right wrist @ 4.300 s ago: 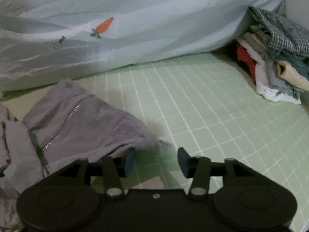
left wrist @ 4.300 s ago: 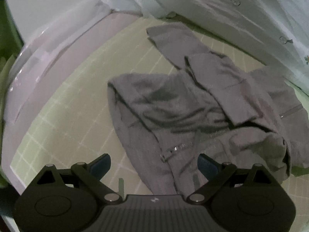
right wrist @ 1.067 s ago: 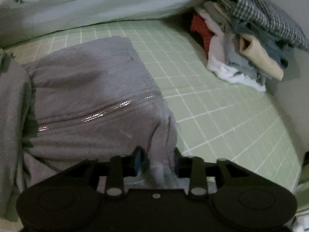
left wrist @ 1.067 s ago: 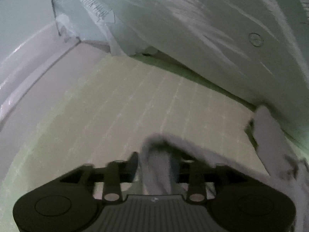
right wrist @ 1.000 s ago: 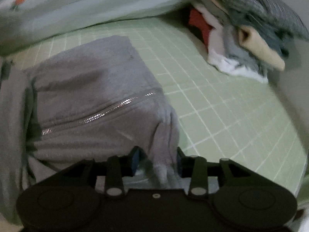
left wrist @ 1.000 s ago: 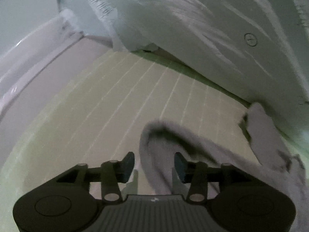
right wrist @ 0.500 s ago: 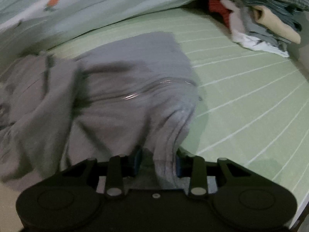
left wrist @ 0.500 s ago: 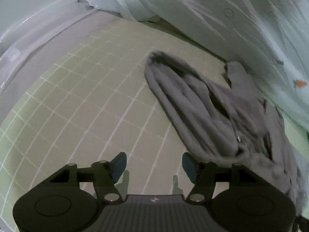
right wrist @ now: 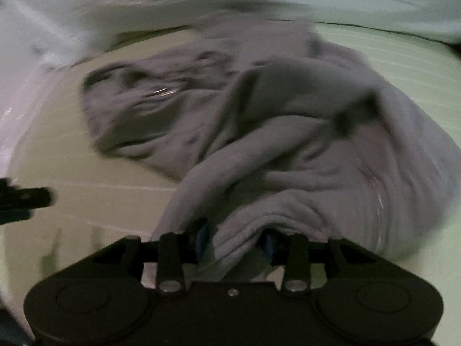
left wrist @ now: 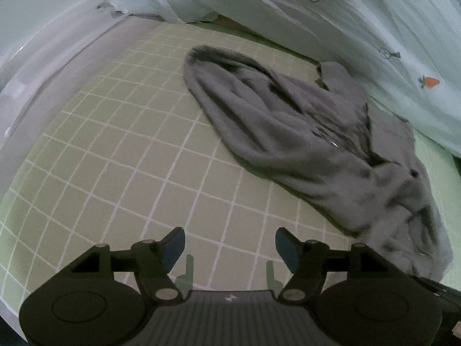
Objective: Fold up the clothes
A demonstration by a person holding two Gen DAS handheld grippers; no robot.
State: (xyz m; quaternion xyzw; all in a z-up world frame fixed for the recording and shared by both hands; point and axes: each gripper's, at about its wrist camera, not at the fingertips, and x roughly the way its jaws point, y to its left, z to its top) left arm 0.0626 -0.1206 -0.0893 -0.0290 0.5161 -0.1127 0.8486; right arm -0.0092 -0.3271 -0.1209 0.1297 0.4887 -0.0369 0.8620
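A bunched hem of the grey zip hoodie [right wrist: 288, 132] is pinched by the right gripper [right wrist: 234, 240]; the left gripper [left wrist: 230, 248] is spread, empty. With only 1 hold, the hoodie could be dragged into a heap.

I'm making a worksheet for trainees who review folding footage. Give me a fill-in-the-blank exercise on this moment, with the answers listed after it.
1. The garment being handled is a grey zip-up jacket, lying on a green sheet printed with a white ____ pattern.
2. The left gripper is ____ and holds nothing.
3. The right gripper is shut on a fold of the ____.
4. The pale bedding behind the jacket carries a small orange ____ print.

Answers: grid; open; jacket; carrot
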